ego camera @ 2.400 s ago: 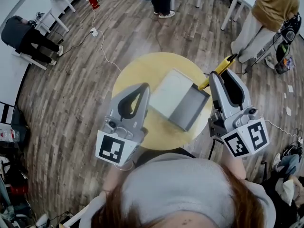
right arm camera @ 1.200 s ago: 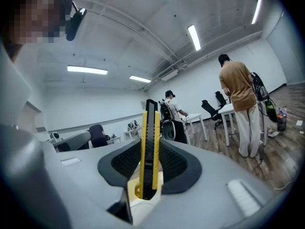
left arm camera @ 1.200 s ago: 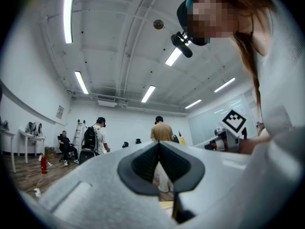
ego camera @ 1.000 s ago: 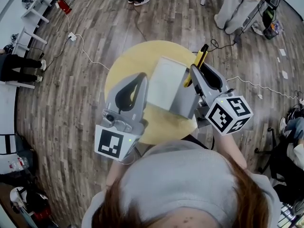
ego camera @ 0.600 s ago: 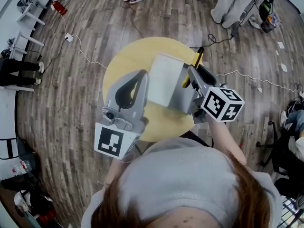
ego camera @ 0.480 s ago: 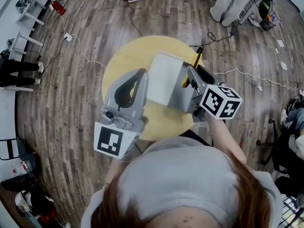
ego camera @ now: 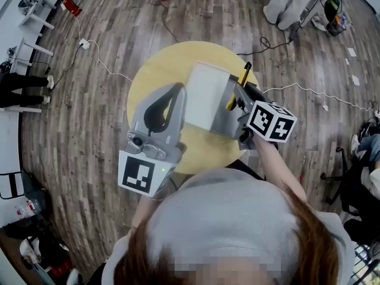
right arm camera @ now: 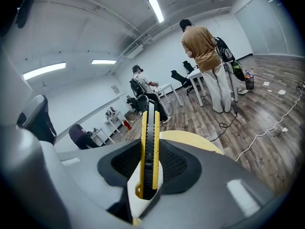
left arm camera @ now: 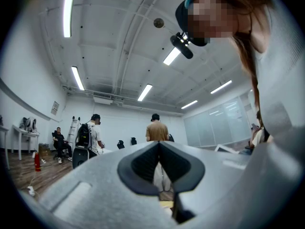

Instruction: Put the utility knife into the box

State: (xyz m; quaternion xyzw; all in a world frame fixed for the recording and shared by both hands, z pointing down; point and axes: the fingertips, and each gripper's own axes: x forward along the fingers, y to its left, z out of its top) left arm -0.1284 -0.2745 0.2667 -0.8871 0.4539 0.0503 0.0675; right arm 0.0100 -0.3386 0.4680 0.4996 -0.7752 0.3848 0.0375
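Over the round yellow table (ego camera: 148, 88) the right gripper (ego camera: 239, 95) holds the knife (ego camera: 243, 76) at the box's (ego camera: 205, 94) right edge. In the right gripper view its jaws are clamped on the knife (right arm camera: 150, 147) partway along the yellow-and-black body. One end sticks out well past the tips and the other sits down in the throat of the gripper (right arm camera: 150, 168). From the head view that free end points away from the person, out beyond the far side of the box.

The box lies open in the middle of the table, a white half to the left and a grey half to the right. The grey half looks like the tray the knife is meant for, though the gripper covers part of it.

The left gripper (ego camera: 176, 92) hangs just beside the box's left side. In its own view the jaws (left arm camera: 159, 144) meet at the tips with nothing between them — it has no part in the job for now.

By my reading the carry is nearly done and the placing is in hand. The knife is at the box but not yet in it. The next move calls for bringing the knife low and level over the grey half, lined up with its long side so both ends clear the walls — then parting the jaws to let it lie flat.
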